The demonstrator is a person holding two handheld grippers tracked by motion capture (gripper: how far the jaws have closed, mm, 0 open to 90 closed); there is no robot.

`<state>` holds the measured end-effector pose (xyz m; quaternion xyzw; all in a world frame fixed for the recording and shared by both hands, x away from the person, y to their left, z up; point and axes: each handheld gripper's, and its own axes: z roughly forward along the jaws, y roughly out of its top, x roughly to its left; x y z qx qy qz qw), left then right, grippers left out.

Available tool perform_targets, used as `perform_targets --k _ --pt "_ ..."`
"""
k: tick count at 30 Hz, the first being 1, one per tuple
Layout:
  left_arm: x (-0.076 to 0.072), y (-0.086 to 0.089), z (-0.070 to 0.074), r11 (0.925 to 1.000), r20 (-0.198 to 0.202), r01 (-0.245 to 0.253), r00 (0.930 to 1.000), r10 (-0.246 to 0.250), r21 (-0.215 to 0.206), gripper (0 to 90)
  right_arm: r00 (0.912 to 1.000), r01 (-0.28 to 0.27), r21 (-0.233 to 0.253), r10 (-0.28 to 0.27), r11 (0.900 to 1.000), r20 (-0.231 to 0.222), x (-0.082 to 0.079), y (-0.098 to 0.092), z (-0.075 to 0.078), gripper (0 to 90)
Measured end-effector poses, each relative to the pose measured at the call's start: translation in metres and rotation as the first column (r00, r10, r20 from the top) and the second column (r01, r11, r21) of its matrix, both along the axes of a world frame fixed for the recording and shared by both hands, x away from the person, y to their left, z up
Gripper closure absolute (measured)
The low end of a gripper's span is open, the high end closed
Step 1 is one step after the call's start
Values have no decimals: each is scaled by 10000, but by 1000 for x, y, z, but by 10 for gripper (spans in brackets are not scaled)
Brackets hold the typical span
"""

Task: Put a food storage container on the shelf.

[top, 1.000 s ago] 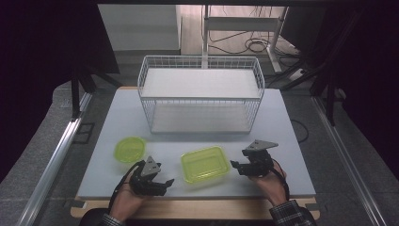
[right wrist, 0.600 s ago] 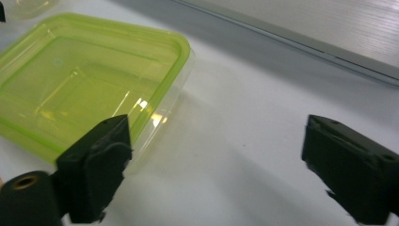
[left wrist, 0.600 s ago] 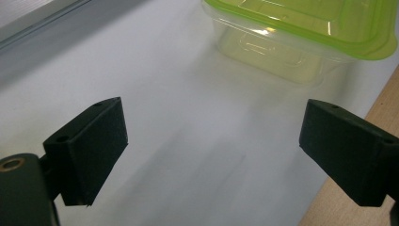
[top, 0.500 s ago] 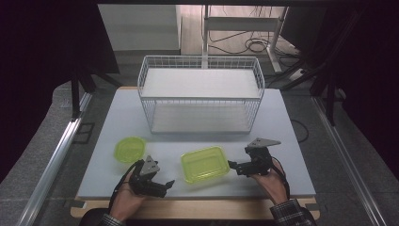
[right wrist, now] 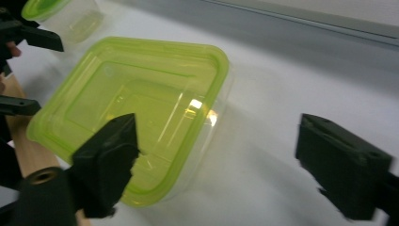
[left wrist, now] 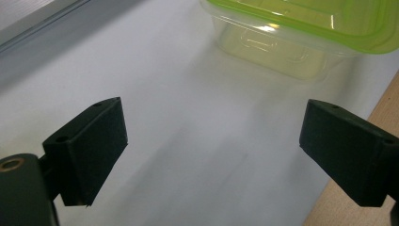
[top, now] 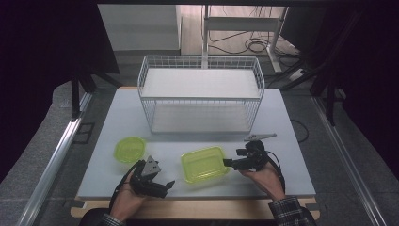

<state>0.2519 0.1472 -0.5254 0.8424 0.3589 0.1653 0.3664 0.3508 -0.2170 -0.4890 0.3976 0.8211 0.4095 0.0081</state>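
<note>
While both hands rest at the desk's near edge, the right gripper (top: pixel 227 163) is released, its jaws spread wide, pointing at the right side of a square tub (top: pixel 203 164) with a lime-green lid. In the right gripper view, one jaw overlaps the tub's (right wrist: pixel 136 113) near corner and the other stands well apart over bare desk (right wrist: pixel 263 113); contact cannot be told. The left gripper (top: pixel 168 184) is also released, jaws wide, near the tub's left front corner but apart from it. In its own view the tub (left wrist: pixel 301 37) sits ahead of the open jaws. A small round tub (top: pixel 129 149) lies toward the desk's left edge. A white wire basket (top: pixel 200 96) stands at the far edge.
</note>
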Motion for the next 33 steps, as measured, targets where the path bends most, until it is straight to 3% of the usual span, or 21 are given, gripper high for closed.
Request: perform_targets --k 2,3,7,8,15,19,21,25,30,33 --pt "0 0 0 10000 71 50 10000 -51 46 82 9999 69 18 -69 10000 -107 1 1 1 250" --pt "-1 -2 1 9999 133 94 9999 -95 82 82 9994 9 41 -7 10000 -351 5 3 1 319" --pt "-2 -3 0 9996 165 169 9997 -172 208 83 9978 -66 78 71 9999 -657 10 7 -1 390" --pt "-2 -3 0 9993 172 207 9996 -212 305 83 9951 -142 179 159 9997 -979 14 11 -3 448" --pt "-4 -6 0 9983 319 407 9986 -421 414 85 9835 13 230 29 9997 -1809 19 16 -8 621" --pt "-5 -8 0 9967 394 517 9977 -543 625 85 9638 224 694 -31 9973 -2666 23 13 -10 687" --pt "-5 -8 0 9962 429 509 9976 -540 708 85 9454 348 1104 31 9933 -3259 26 10 -13 736" --pt "-5 -7 0 9964 474 457 9977 -492 711 85 9222 467 1716 236 9841 -3861 26 8 -15 790" --pt "-6 -7 1 9967 525 426 9976 -463 695 84 9185 526 1836 246 9816 -3947 25 8 -14 798" --pt "-5 -6 1 9971 514 388 9978 -422 659 81 9226 688 1919 108 9790 -3856 24 5 -13 799"
